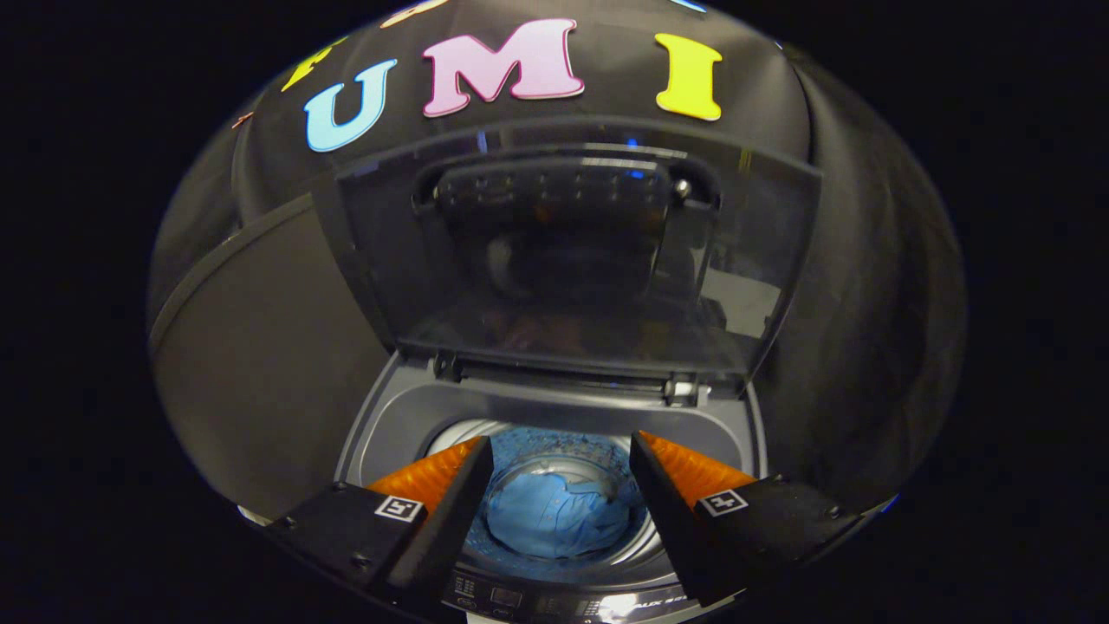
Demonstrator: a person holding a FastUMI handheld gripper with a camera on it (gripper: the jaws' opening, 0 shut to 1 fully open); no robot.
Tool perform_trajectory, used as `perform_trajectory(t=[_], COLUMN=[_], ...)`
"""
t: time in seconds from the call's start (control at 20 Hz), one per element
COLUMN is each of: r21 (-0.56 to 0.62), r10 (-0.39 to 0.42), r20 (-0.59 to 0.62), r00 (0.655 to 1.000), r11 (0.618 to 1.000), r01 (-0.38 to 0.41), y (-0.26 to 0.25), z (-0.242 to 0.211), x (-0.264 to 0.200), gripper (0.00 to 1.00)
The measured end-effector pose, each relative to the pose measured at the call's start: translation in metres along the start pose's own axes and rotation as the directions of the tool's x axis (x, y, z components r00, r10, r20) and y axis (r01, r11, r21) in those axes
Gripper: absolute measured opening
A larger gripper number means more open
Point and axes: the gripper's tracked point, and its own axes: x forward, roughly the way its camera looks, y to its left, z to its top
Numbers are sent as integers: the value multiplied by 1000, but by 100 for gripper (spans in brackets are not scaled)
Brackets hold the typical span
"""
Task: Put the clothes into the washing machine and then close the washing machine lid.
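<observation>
Wall: black cloth (pixel 260 347) hangs behind and to both sides of the washer, with a paler band running across it on the left.
Washer (pixel 381 433): a grey top-loader seen from above and in front; its top frame surrounds a round tub opening.
Left finger (pixel 433 485): reaches forward over the near left rim of the tub; a square marker sits on its block.
Claw (pixel 561 446): spread wide, fingers well apart, nothing between them; it hangs above the tub mouth and touches neither the clothes nor the lid.
Clothes (pixel 554 516): a crumpled blue garment lies at the bottom of the tub, seen through the gap between the two fingers and below them.
Tub (pixel 554 442): perforated metal wall, bluish in this light, ringing the clothes; its far wall shows just beyond the fingertips.
Lid (pixel 572 260): dark, see-through, standing raised and leaning back against the wall, hinged at the far edge of the washer; a handle recess sits near its upper edge, and reflections show on its pane.
Hinges: one at the lid's lower left (pixel 446 366), one at its lower right (pixel 684 390).
Panel (pixel 554 600): a control strip with small buttons runs along the washer's near edge, below the fingers.
Right finger (pixel 684 485): reaches over the near right rim of the tub, also carrying a square marker.
</observation>
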Motion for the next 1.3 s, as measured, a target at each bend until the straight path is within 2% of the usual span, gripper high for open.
perform_trajectory(t=[0.25, 0.5, 0.7, 0.9, 1.0, 1.15, 1.2, 1.3], r21=[45, 36, 47, 45, 36, 54, 58, 53], r10=[7, 24, 39, 7, -24, -64, -70, -92], r20=[140, 283, 315, 359, 346, 198, 229, 197], r00=[990, 959, 948, 933, 938, 978, 971, 976], r11=[999, 999, 997, 999, 999, 997, 997, 995], r01=[-14, -36, -57, -25, 12, 54, 58, 83], y=[4, 16, 25, 25, 20, 13, 14, 13], z=[74, 141, 164, 206, 219, 202, 218, 202], x=[-21, -52, -48, -35, -13, 27, 26, 34], gripper=[99, 99, 99, 99, 98, 99, 99, 98])
